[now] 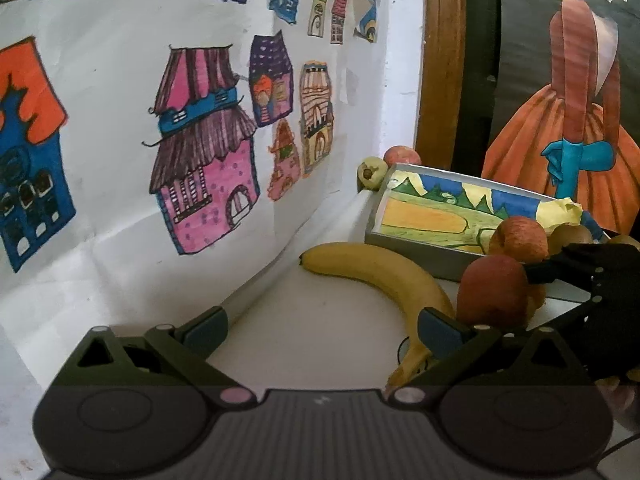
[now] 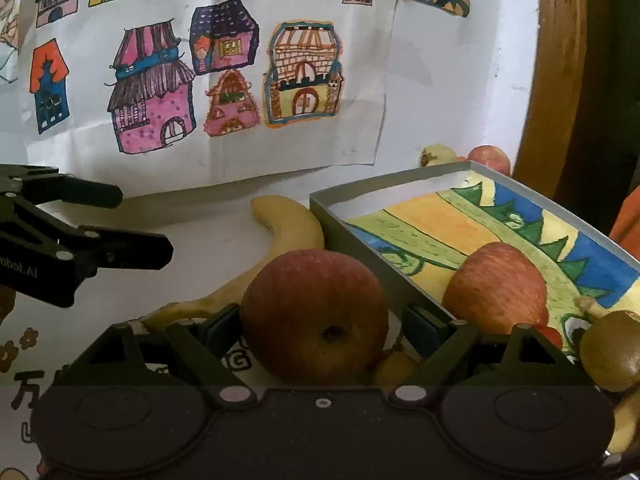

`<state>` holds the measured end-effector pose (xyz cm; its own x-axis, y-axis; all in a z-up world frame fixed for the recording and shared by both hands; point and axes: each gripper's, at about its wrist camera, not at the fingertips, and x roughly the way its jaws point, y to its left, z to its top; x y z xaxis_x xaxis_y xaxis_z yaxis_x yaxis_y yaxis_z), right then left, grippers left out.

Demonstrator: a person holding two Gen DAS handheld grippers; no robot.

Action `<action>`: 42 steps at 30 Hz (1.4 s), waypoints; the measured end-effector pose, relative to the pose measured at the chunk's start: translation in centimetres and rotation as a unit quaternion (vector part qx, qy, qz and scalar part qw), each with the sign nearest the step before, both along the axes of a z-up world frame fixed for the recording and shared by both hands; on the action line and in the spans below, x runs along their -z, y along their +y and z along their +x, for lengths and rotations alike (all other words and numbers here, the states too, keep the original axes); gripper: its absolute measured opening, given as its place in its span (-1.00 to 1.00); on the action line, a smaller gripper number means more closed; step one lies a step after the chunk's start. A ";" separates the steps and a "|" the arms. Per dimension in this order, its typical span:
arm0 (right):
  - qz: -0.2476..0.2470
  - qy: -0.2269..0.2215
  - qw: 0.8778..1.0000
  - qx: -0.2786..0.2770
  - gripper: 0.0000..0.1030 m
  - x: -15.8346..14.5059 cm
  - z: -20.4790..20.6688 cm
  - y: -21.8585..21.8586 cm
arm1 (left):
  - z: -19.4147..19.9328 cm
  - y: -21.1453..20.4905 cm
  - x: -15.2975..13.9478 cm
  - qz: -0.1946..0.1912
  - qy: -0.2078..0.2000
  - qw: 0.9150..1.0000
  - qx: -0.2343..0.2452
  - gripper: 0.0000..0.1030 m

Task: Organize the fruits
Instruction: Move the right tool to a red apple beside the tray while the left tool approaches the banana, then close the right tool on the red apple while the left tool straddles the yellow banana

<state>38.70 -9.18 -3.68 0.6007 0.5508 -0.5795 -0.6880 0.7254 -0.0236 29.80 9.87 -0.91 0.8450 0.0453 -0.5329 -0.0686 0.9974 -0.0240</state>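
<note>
Fruit is what I have in front of both cameras. My right gripper (image 2: 316,326) has its jaws pinching a red apple (image 2: 315,316), one blue pad on each side of it, calyx end facing the lens. That apple sits just outside the near corner of a shallow grey tray (image 2: 352,236), which is lined with a coloured drawing of green hills and blue sky. Inside the tray lies a second apple (image 2: 496,286), and beside it, at the right edge of my view, a brown rounded fruit (image 2: 610,354), possibly a kiwi; the edge distortion leaves me unsure.

A banana (image 2: 288,224) curves on the white surface behind the held apple, its far end touching the tray's wall. Beyond the tray's far corner, against the wall, I see a pale green fruit (image 2: 438,155) and another red apple (image 2: 490,158).

My left gripper (image 1: 324,326) hangs over bare white surface with its jaws spread wide and nothing between them; the banana's stem end lies just by its right finger. From the right camera it appears at the left, well apart from the tray. Behind everything hangs a paper sheet of drawn houses (image 2: 208,76).
</note>
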 end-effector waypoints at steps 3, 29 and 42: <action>0.009 0.015 1.000 -0.002 0.69 0.1 0.4 -0.2 | 0.1 0.1 0.2 -0.003 0.002 1.000 0.002 0.99; 0.021 0.016 0.999 0.035 0.43 0.1 -5.2 -4.7 | 7.0 -4.4 2.0 -0.033 0.023 0.998 0.050 0.99; 0.042 0.022 0.998 0.038 0.43 0.3 -4.9 -5.2 | 9.7 -5.3 3.3 -0.018 0.045 0.999 0.016 0.62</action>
